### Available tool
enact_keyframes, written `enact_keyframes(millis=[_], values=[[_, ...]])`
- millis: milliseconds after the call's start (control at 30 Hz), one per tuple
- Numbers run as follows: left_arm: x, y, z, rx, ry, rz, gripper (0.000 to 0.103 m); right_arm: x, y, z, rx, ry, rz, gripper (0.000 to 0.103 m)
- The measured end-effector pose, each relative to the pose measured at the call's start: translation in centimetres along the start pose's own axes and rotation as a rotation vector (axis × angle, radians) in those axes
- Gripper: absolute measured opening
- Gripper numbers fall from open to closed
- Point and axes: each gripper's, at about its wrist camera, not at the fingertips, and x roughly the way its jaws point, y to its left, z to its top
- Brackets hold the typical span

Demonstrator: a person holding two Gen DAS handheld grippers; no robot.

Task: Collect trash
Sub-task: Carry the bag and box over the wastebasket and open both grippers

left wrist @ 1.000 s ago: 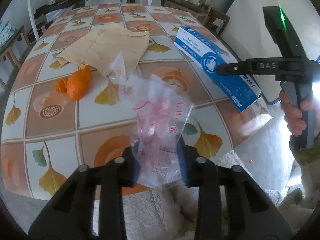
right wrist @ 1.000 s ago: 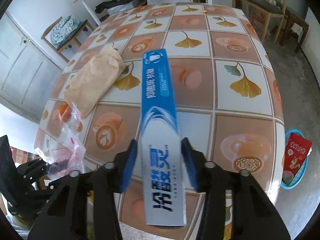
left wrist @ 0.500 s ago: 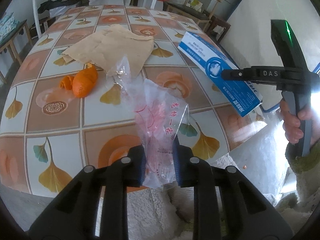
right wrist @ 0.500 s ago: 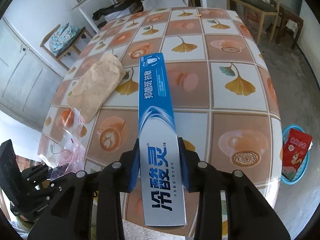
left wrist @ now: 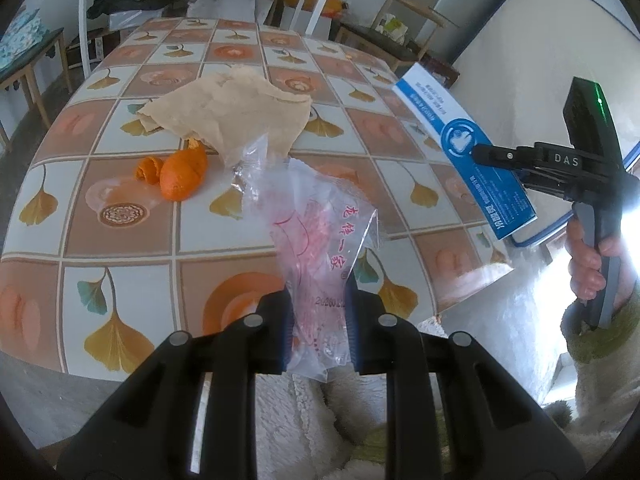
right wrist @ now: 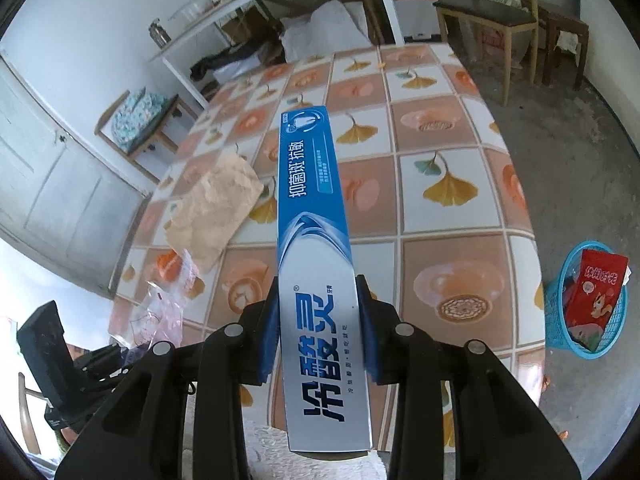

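a: what does the left gripper [left wrist: 318, 324] have?

b: a clear plastic bag [left wrist: 316, 248] with red print, pinched between its blue pads, the rest sticking up crumpled over the table [left wrist: 120, 240].

a: and on the table?

b: orange peel [left wrist: 176, 170], touching a crumpled brown paper [left wrist: 232, 114] behind it.

a: the other side?

b: the right gripper [left wrist: 496, 156], in a hand [left wrist: 588, 260], clamps a blue toothpaste box [left wrist: 464, 148] off the table's edge. something blue sits behind the box, maybe a basket rim; too hidden to tell.
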Motion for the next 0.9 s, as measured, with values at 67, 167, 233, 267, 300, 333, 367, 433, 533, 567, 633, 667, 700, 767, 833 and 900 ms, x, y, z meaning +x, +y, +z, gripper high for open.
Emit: enact_keyframes(millis=[67, 167, 233, 267, 300, 333, 367, 433, 533, 567, 633, 667, 700, 767, 833, 900], values=[[-0.3, -0.1, 0.0, -0.005, -0.008, -0.007, 0.02, -0.9, -0.2, 0.1, 0.005, -0.023, 0.009, 0.034], [-1.2, -0.4, 0.3, -0.006, -0.024, -0.021, 0.02, -2.4, -0.7, 0.1, 0.019, -0.063, 0.019, 0.034], [-1.7, -0.7, 0.6, -0.005, -0.036, -0.041, 0.02, -3.9, -1.4, 0.1, 0.04, -0.102, 0.017, 0.034], [-2.0, -1.0, 0.9, -0.002, -0.041, -0.054, 0.02, -4.9, -2.0, -0.1, 0.057, -0.126, 0.014, 0.034], [-2.2, -1.5, 1.3, 0.008, -0.05, -0.071, 0.02, -6.0, -2.7, -0.2, 0.075, -0.153, 0.006, 0.034], [-2.4, -1.9, 1.7, 0.018, -0.058, -0.082, 0.02, -7.2, -3.4, -0.4, 0.093, -0.179, -0.006, 0.034], [-2.5, -2.4, 2.1, 0.029, -0.063, -0.096, 0.02, -8.1, -4.0, -0.7, 0.107, -0.199, -0.017, 0.034], [-2.3, -4.0, 3.3, 0.057, -0.06, -0.148, 0.02, -10.9, -6.1, -1.6, 0.155, -0.259, -0.057, 0.034], [-1.5, -6.8, 5.1, 0.104, -0.04, -0.213, 0.02, -14.5, -9.9, -3.6, 0.239, -0.335, -0.117, 0.034], [-1.1, -7.9, 5.7, 0.123, -0.034, -0.235, 0.02, -15.8, -11.5, -4.5, 0.276, -0.36, -0.142, 0.034], [-0.1, -10.9, 7.2, 0.166, -0.014, -0.292, 0.02, -17.7, -14.3, -6.4, 0.345, -0.393, -0.183, 0.034], [0.6, -12.2, 7.8, 0.18, 0.0, -0.314, 0.02, -18.5, -15.9, -7.6, 0.387, -0.405, -0.202, 0.034], [1.1, -13.1, 8.2, 0.188, 0.014, -0.328, 0.02, -19.0, -17.3, -8.7, 0.422, -0.411, -0.215, 0.034], [3.3, -16.1, 9.3, 0.202, 0.076, -0.38, 0.02, -19.6, -19.6, -10.6, 0.481, -0.414, -0.231, 0.034], [5.9, -19.0, 10.1, 0.208, 0.153, -0.42, 0.02, -19.7, -22.1, -12.5, 0.547, -0.407, -0.242, 0.034], [9.1, -22.1, 10.6, 0.203, 0.239, -0.45, 0.02, -19.0, -24.6, -14.6, 0.611, -0.394, -0.244, 0.034]])
